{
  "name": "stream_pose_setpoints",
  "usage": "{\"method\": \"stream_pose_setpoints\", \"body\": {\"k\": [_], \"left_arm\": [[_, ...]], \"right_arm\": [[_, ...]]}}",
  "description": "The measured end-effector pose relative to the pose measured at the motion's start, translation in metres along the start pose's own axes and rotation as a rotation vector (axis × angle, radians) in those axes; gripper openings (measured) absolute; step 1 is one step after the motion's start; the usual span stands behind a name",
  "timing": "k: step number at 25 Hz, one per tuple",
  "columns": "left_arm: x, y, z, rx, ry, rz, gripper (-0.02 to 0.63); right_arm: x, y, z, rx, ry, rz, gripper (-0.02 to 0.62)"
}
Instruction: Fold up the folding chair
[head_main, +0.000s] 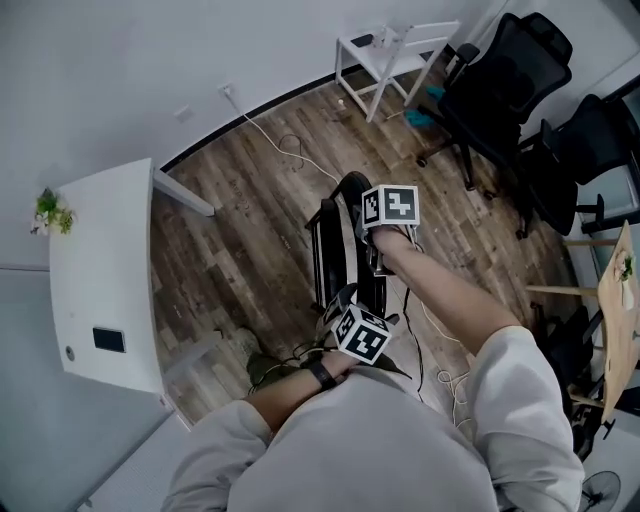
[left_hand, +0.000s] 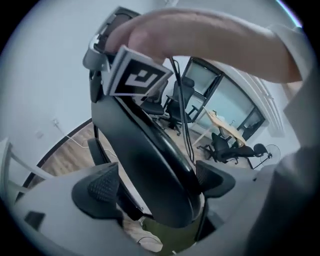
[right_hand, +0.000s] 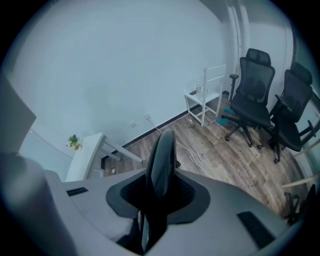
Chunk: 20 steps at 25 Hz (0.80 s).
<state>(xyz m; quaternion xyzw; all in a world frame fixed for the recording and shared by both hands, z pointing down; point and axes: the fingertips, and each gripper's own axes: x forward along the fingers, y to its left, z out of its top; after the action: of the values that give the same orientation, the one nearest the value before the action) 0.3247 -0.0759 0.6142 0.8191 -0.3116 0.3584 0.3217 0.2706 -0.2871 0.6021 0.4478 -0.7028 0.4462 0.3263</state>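
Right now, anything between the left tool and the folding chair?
Nothing visible. The folding chair already has its black panel between the wide-open jaws of the left tool, and the pads are not clamping it. The right tool is clamped on the chair's edge.

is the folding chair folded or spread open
Folded, or nearly: in the head view the folding chair is one narrow black slab, and the right gripper is shut on its thin edge.
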Motion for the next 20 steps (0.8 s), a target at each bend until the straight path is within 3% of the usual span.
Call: {"method": "stream_pose_setpoints", "body": {"k": [5, 11, 20], "left_arm": [[0.02, 0.01, 0.02, 0.113, -0.022, 0.148, 0.466], [0.009, 0.023, 0.01, 0.089, -0.024, 0.171, 0.432], [-0.054, 0.09, -0.026, -0.004, -0.018, 0.195, 0.327]], "right_arm": [[0.002, 0.009, 0.003, -0.01, 0.0, -0.017, 0.1], [0.009, 0.025, -0.001, 0.022, 0.028, -0.007, 0.094], [0.033, 0.104, -0.005, 0.001, 0.063, -0.057, 0.095]]}}
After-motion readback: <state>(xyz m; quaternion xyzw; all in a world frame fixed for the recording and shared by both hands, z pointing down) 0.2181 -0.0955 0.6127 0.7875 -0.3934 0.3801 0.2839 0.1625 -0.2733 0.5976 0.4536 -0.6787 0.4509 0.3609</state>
